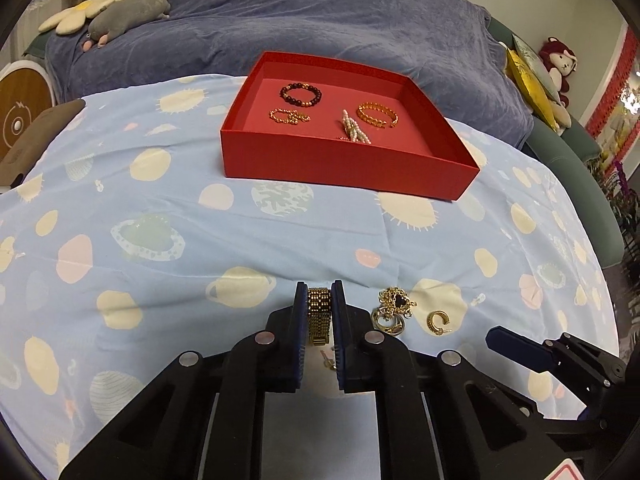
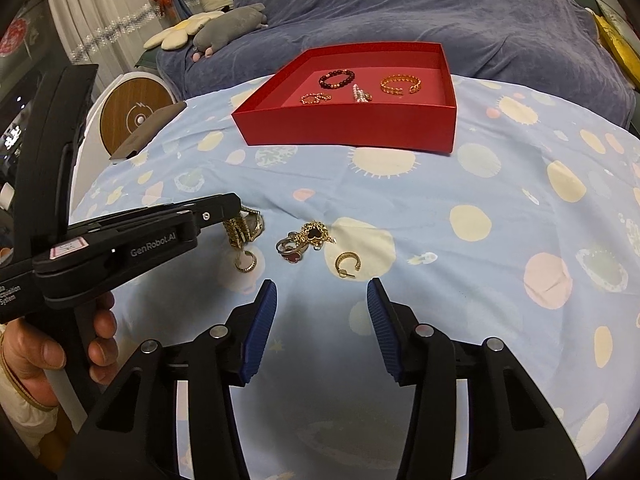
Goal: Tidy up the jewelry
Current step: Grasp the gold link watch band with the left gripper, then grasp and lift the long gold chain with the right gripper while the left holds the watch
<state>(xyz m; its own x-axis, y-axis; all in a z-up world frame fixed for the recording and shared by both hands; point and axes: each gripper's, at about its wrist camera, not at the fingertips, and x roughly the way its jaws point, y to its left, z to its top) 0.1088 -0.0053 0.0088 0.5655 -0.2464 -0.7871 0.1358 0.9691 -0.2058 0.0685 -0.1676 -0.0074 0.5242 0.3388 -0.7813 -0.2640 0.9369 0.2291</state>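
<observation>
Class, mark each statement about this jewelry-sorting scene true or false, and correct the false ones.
1. The left gripper is shut on the gold mesh band. True.
2. The right gripper holds an earring. False: its jaws are open and hold nothing.
3. The red box holds four pieces, among them a dark bead bracelet. True.
4. The gold hoop earring lies inside the box. False: it lies on the patterned cloth.

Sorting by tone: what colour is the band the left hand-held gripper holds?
Gold mesh band, in the left hand-held gripper; clearest in the left wrist view.
</observation>
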